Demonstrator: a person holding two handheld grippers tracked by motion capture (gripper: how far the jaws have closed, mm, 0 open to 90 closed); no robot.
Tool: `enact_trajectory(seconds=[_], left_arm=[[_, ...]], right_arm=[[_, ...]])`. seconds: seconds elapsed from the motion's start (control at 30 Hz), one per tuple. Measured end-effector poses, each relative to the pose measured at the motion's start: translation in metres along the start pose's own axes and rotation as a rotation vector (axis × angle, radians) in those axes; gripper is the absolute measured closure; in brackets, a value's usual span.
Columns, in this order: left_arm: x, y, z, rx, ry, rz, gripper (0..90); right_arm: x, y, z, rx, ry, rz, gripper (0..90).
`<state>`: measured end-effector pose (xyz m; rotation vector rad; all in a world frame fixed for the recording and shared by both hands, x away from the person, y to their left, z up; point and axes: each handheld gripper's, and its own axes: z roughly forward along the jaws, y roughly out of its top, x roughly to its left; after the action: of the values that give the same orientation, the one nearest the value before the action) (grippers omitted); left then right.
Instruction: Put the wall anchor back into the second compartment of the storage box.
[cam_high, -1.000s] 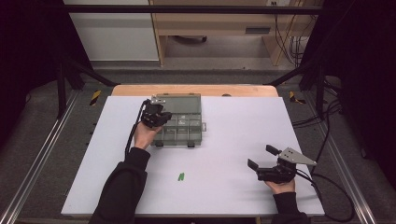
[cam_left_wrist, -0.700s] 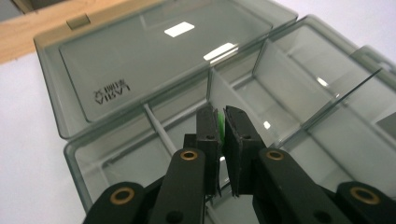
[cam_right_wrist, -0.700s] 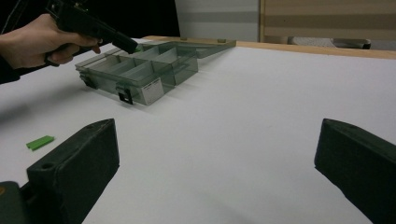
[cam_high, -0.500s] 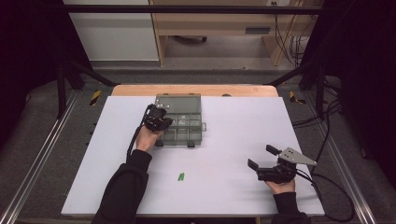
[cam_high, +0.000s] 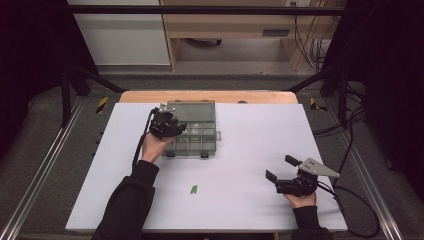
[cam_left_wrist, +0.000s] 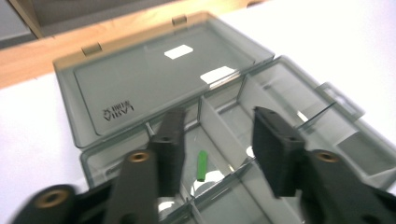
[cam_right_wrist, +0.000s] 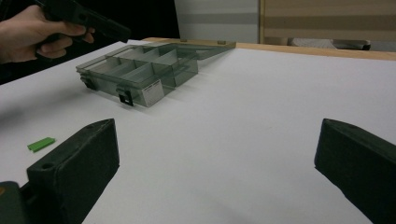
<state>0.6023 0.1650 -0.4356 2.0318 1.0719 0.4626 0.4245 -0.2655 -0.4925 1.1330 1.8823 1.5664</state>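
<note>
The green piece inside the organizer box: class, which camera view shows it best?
The left gripper view: the green piece lies close up in a compartment of the organizer box, between the left gripper's open jaws. In the high view that gripper covers its compartment; the right gripper view sees the box sidelong.

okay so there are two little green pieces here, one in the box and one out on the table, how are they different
The green piece in the box lies in a compartment of the open organizer box, below the left gripper, whose jaws have just been opening; nothing is between the pads. The green piece on the table lies on the bare white table, away from both grippers. The first looks slim and rounded, the second flatter. Both are small and bright green.
</note>
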Motion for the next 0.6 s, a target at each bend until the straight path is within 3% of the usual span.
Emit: enact_trajectory(seconds=[0.03,0.1,0.17,0.3,0.57,0.6], left_arm=[[-0.001,0.001,-0.004,-0.014,0.000,-0.004,53.1],[-0.003,0.001,-0.017,-0.061,-0.016,-0.012,40.9],[-0.005,0.000,-0.023,-0.083,-0.006,-0.008,37.7],[-0.010,-0.002,-0.038,-0.124,-0.024,-0.001,20.3],[-0.018,-0.017,-0.064,-0.179,-0.042,0.022,6.2],[-0.018,-0.023,-0.070,-0.190,-0.066,0.020,6.2]], right_arm=[[0.000,0.000,0.000,0.000,0.000,0.000,0.3],[0.000,0.000,0.000,0.000,-0.001,0.000,0.3],[0.000,0.000,0.000,0.000,-0.001,0.000,0.3],[0.000,0.000,0.000,0.000,-0.001,-0.001,0.3],[0.000,0.000,-0.001,0.000,-0.003,0.002,0.3],[0.000,0.000,0.000,0.000,-0.002,0.002,0.3]])
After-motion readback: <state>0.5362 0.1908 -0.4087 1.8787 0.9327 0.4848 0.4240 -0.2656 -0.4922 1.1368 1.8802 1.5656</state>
